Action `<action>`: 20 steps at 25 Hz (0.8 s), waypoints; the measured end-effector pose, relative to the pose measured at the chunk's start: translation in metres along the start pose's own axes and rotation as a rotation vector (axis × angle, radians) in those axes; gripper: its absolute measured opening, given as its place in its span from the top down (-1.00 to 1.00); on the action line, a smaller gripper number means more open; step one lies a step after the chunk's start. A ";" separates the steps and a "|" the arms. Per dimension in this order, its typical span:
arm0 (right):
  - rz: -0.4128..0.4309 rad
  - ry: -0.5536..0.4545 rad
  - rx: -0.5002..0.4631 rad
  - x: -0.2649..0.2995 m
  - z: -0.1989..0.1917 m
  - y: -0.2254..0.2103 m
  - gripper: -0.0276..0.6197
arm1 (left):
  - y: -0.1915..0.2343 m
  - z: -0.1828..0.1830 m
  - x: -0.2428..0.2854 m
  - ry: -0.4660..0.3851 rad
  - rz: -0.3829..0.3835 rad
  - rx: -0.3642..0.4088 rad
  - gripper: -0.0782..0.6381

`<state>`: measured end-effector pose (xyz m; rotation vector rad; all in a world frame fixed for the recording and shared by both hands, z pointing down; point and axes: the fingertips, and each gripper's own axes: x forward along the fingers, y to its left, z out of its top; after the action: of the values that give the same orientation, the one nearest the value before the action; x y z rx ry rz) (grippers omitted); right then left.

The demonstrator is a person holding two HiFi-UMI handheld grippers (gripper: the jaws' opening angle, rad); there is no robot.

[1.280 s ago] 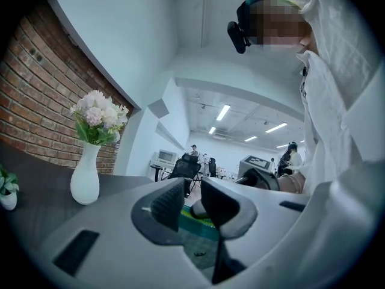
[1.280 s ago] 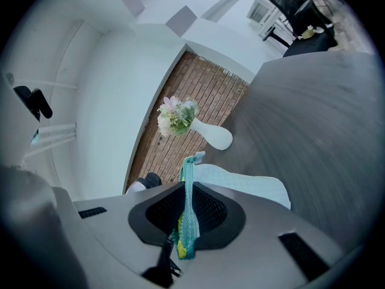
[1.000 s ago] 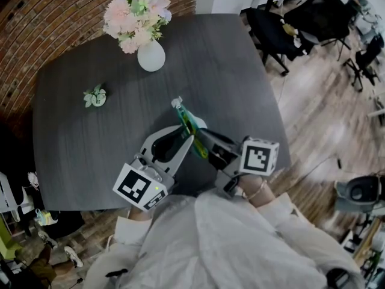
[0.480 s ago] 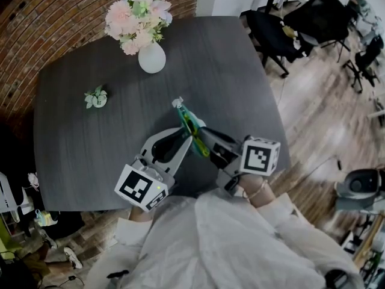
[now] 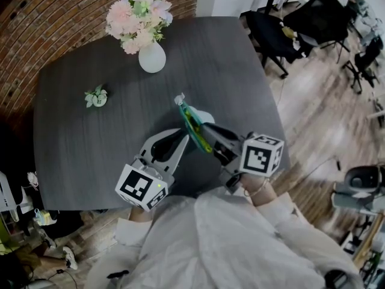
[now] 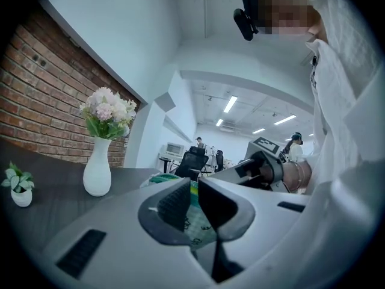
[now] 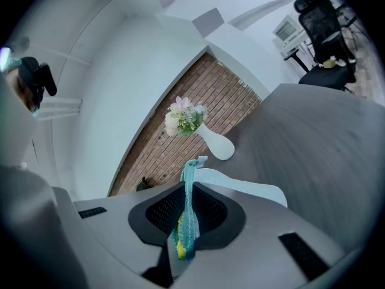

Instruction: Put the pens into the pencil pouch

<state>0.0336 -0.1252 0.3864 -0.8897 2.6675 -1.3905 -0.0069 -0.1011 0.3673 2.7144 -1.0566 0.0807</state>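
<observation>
In the head view, the pencil pouch (image 5: 194,124) was over the table (image 5: 90,137), held between both grippers. In the left gripper view, the left gripper (image 6: 192,200) pinched its fabric. In the right gripper view, the right gripper (image 7: 187,212) clamped its edge. I think they should pull apart gently, to open the mouth.

An open-plan office with a lounge-like corner: a dark grey table (image 5: 108,137) stands against a curved brick wall (image 5: 60,17), dressed only with a white vase (image 5: 151,58) of pale flowers (image 5: 137,17) and a tiny potted plant (image 5: 96,96). Beyond the table the wood-plank floor (image 5: 319,119) runs out to black swivel chairs (image 5: 319,17) on castors. The left gripper view looks down a long white room lit by ceiling strip lights (image 6: 230,104), with another chair (image 6: 191,161), a desk (image 6: 171,159) bearing a pale box-shaped device, and people (image 6: 296,149) further back among the furniture
</observation>
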 end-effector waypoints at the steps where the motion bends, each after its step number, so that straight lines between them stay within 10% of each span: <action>1: -0.008 0.009 -0.008 0.000 -0.002 -0.001 0.80 | 0.000 -0.001 -0.001 0.004 0.004 -0.003 0.67; 20: 0.058 0.206 -0.143 0.051 -0.090 0.020 0.80 | 0.026 -0.048 -0.073 0.074 0.193 -0.152 0.68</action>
<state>-0.0414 -0.0736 0.4384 -0.7053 2.9515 -1.3635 -0.0769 -0.0604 0.4094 2.4504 -1.2460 0.1264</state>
